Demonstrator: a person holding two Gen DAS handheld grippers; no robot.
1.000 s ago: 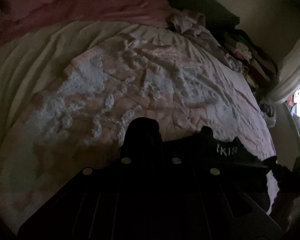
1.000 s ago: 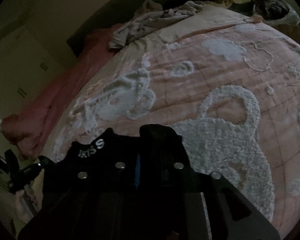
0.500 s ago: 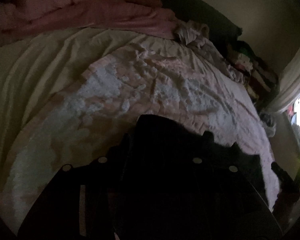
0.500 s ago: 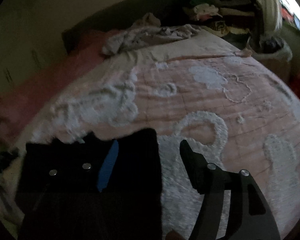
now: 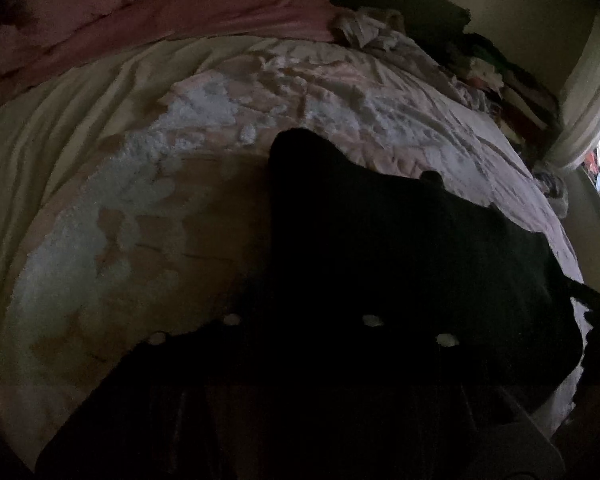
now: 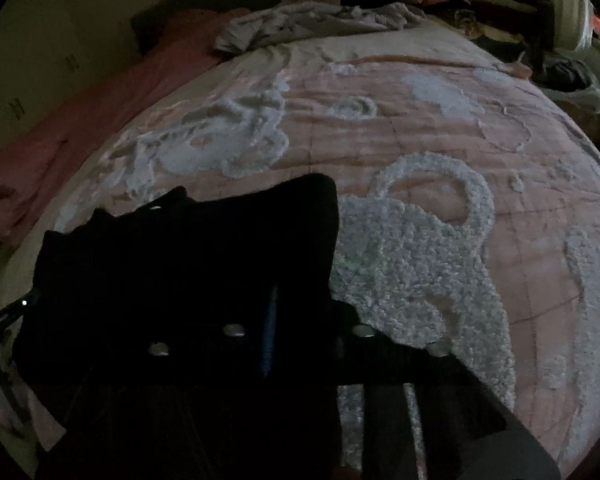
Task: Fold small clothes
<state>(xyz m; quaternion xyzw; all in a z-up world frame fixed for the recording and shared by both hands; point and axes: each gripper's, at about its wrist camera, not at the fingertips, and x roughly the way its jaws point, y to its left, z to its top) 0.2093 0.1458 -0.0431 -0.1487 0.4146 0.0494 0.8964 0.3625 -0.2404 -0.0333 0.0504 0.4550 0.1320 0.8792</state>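
Everything here lies in dim light on one pink blanket (image 6: 440, 240) with white fluffy shapes, which covers most of the bed. The black garment (image 6: 160, 260) is at the near edge of this blanket, close under both cameras, and its cloth spreads sideways between the two tools. The right gripper (image 6: 312, 184) stands over the near part of the blanket with its jaws drawn fully together, and the garment's edge runs up to the tips and falls away to the left of them, so the cloth appears pinched there. The left gripper (image 5: 300, 140) is also over the near part of the blanket. Its jaws are closing and now stand narrow, the dark cloth lies over and beside them, but in this darkness I cannot tell if the pads already press on it. A cream sheet (image 5: 60, 120) comes out from under the far left side of the blanket, and darker pink bedding (image 5: 140, 8) lies beyond the sheet. At the far end of the blanket there is a crumpled grey piece of clothing (image 6: 320, 24), well apart from the black garment
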